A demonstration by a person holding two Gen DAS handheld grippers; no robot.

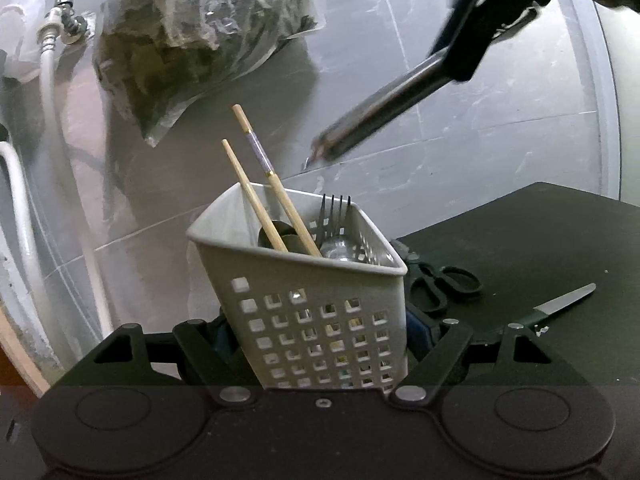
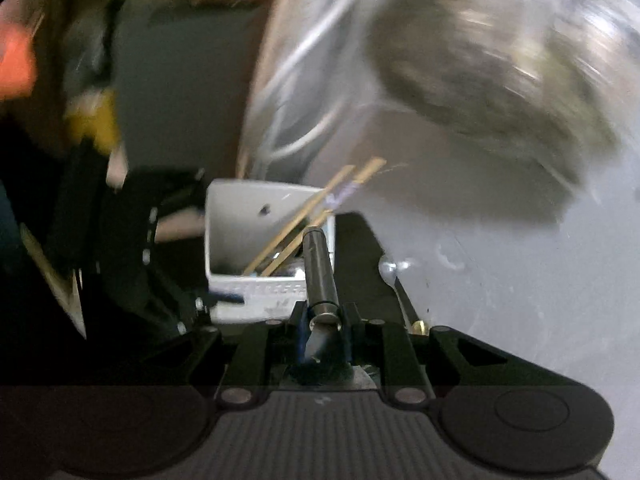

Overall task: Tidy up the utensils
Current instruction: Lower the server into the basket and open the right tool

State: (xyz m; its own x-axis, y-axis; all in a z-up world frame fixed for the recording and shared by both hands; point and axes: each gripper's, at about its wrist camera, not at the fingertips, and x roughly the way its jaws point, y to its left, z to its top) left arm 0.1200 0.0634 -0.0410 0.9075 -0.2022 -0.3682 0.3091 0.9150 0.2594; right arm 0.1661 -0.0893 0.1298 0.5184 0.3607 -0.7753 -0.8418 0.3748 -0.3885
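While the left gripper [image 1: 316,344] stands clamped on the white perforated caddy [image 1: 304,312] at the dark mat's [image 1: 540,232] left edge, the right gripper [image 2: 325,316] hangs above, pinched on a dark metal handle [image 1: 384,112] — its working end blurred. Chopsticks [image 1: 260,184] and a fork [image 1: 336,212] stand in the caddy. Scissors [image 1: 444,284] and a knife [image 1: 560,306] lie on the mat. Behind, grey marbled tile [image 1: 460,80], a crumpled plastic bag [image 1: 200,36], white hoses [image 1: 52,92].

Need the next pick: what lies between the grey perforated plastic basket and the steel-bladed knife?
Black-handled scissors, on the dark mat beside the basket, in the left wrist view.
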